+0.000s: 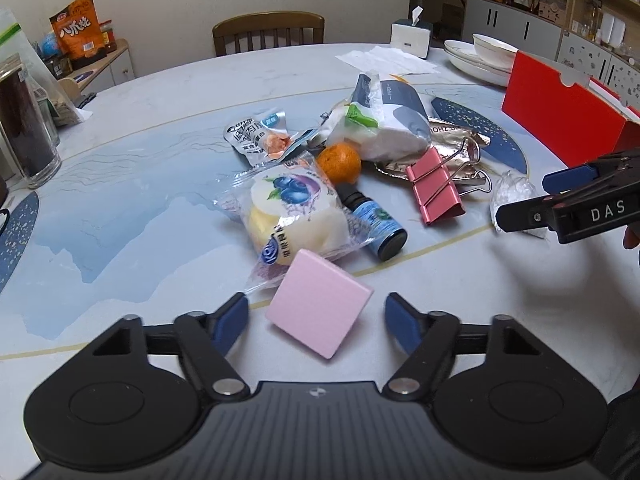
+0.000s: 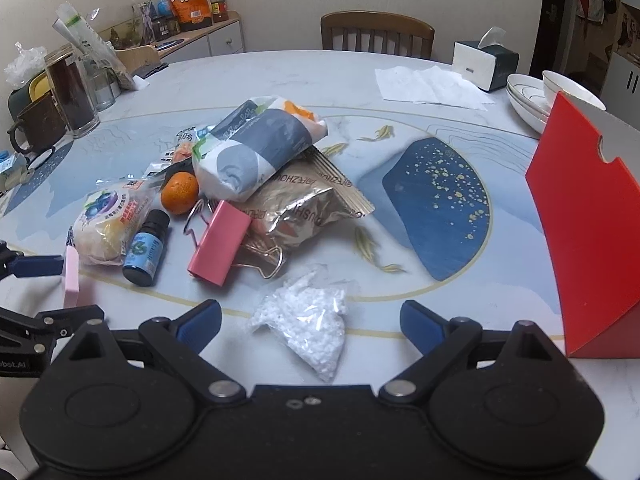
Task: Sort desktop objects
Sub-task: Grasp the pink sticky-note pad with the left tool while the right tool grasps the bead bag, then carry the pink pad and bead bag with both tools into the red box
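Observation:
A pile of items lies mid-table: a pink block, a blueberry pastry packet, a small blue dropper bottle, a tangerine, a pink binder clip, a tissue pack, a gold foil packet and a clear bag of white beads. My left gripper is open, its fingers either side of the pink block. My right gripper is open, its fingers either side of the bead bag; it also shows in the left wrist view.
A red open box stands at the right. Stacked white bowls and plates, a tissue box and paper napkins are at the back right. Glass jars and a mug stand at the left. A wooden chair is behind the table.

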The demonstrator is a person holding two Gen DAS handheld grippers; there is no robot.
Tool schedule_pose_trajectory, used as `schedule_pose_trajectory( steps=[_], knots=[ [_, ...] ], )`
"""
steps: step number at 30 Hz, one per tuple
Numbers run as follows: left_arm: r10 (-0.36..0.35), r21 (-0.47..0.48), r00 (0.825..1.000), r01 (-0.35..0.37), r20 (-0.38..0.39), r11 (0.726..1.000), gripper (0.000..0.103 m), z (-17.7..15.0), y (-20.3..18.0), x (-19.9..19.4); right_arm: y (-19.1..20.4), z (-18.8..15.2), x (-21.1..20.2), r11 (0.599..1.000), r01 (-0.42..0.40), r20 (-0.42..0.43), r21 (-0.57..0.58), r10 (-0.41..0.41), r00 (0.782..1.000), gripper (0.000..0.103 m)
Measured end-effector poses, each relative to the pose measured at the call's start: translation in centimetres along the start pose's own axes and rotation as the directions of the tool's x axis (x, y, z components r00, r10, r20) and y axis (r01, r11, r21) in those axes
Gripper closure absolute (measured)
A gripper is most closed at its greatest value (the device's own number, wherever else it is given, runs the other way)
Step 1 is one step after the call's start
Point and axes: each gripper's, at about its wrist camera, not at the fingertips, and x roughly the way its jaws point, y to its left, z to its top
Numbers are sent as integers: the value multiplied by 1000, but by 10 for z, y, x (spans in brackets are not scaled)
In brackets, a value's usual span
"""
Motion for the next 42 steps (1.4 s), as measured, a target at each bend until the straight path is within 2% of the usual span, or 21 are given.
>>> schedule_pose_trajectory(
  steps=[4,14,17,19,23,25,28,33,42],
  knots=[
    [-16,19,1000,16,-1,1000,50,-1,0,0,2,0,4,1000,5,-8,2,-5,1000,9],
    [-45,61,999,45,-1,997,53,-2,-4,-4,6,-1,6,1000,14,-24,6,-14,1000,13],
    [-57,67,998,57,2,996,54,-2,-5,-6,8,-1,7,1000,15,-34,2,-15,999,24],
    [-65,66,998,64,4,996,54,-3,-5,-7,10,-1,8,1000,11,-42,-2,-11,999,41],
    [-72,70,997,71,13,995,54,-3,-4,-9,11,-1,6,1000,30,-45,-6,-30,999,51],
    [-79,74,997,77,16,994,54,-2,-4,-11,10,0,4,999,38,-46,-7,-38,998,62],
    [-95,75,995,93,24,993,54,-2,-4,-14,9,-1,0,999,48,-47,-13,-49,998,72],
    [-113,71,993,110,39,991,54,2,-4,-21,4,-3,-11,999,47,-36,-9,-47,998,79],
    [-121,84,991,116,54,990,54,12,-17,-30,-16,-3,-30,999,39,-4,25,-39,999,82]
  ],
)
